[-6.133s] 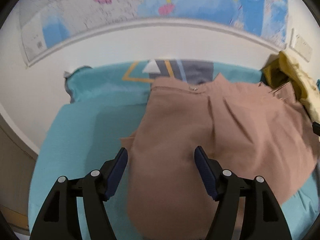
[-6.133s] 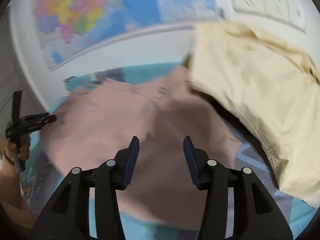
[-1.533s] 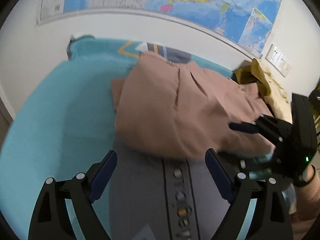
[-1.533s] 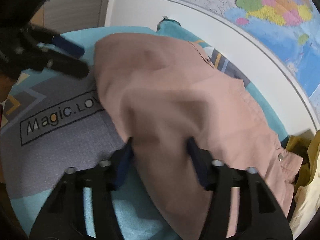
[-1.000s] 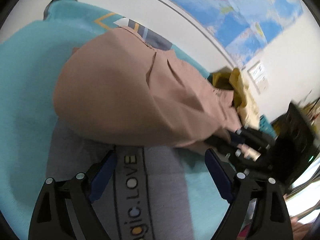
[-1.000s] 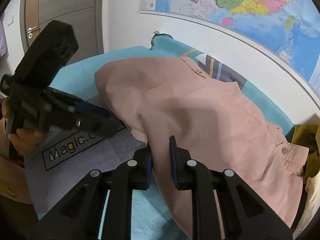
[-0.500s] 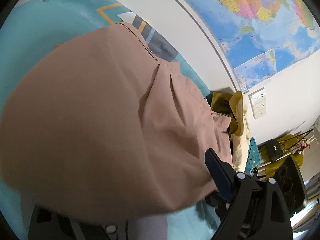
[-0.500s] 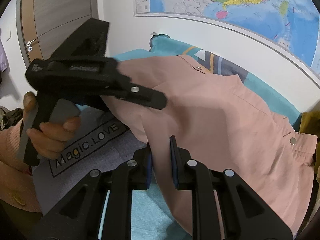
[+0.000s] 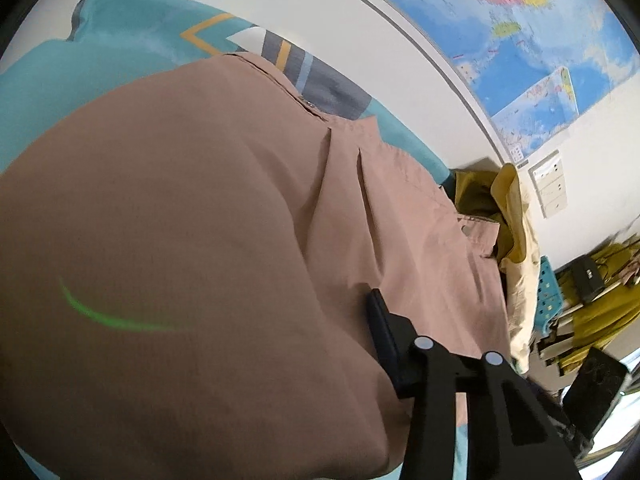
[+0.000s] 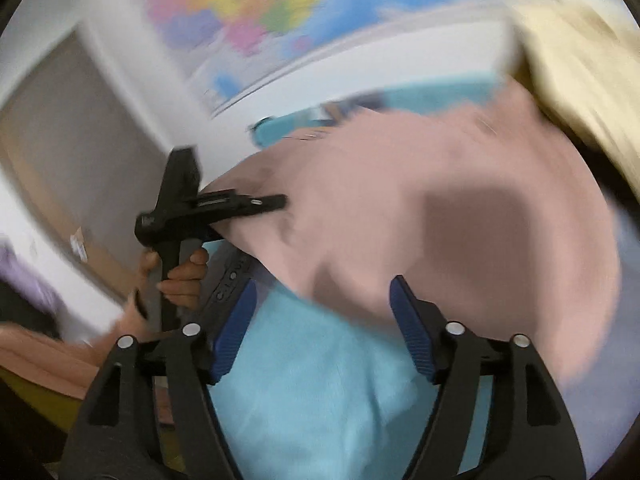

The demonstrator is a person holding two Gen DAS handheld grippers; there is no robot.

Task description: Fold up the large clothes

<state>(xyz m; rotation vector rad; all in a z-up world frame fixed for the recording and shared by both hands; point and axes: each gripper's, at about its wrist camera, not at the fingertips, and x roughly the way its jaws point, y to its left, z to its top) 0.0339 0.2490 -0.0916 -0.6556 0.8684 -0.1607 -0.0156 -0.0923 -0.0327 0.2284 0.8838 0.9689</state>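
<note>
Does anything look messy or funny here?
Yes. The pink garment bulges in a rumpled heap on the teal bedcover, not flat. It is draped over the left gripper, hiding one finger in the left view. A crumpled yellow garment is bunched against the wall.

Bare teal mat (image 10: pixel 320 400) lies before the open right claw (image 10: pixel 320 328).

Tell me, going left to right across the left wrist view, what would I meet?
Pink garment → one dark finger of the left claw → yellow clothes → wall sockets.
</note>
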